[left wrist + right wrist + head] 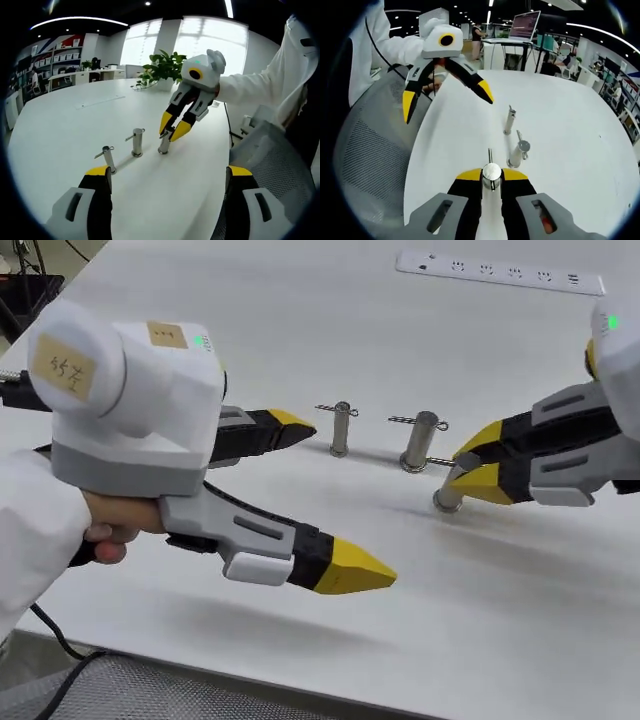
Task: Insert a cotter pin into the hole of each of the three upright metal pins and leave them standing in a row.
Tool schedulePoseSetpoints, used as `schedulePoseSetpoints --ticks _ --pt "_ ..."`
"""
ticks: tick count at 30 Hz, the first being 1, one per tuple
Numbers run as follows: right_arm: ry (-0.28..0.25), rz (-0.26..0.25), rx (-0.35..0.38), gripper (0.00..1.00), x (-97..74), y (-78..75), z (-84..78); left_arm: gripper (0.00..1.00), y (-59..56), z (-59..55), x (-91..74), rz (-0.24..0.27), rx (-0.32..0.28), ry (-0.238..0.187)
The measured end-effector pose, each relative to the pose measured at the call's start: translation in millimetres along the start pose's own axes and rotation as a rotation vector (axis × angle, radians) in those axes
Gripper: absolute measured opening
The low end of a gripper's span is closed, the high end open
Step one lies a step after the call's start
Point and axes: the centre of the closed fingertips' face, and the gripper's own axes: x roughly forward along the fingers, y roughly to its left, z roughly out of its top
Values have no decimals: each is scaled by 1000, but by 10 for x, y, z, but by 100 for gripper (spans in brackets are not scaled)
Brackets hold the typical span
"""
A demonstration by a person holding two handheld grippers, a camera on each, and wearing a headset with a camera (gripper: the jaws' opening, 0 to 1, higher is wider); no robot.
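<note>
Head view: far-left pin [341,430] and middle pin [421,443] carry cotters [335,410]; left gripper [340,498] gapes, empty.
Left gripper view: three pins in a row.
Right gripper view: right gripper [491,176] clamps near-right pin [491,172]; its cotter [490,154] looks partway in, seating unclear.

3 silver metal pins w/ flanged bases, rough row. Far pin [340,430] & mid pin [420,442] upright, apart; far cotter [337,410] & mid cotter [418,422] thru top holes. 3rd pin [447,500] leans slightly, 3rd cotter [438,461] sticking out, clamped betw. right gripper [458,472] tips.
</note>
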Motion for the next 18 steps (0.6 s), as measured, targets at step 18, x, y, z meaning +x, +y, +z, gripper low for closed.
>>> schedulePoseSetpoints --ticks 18 --pt "21 -40 -9 8 -127 -352 -206 96 66 -28 -1 15 -5 30"
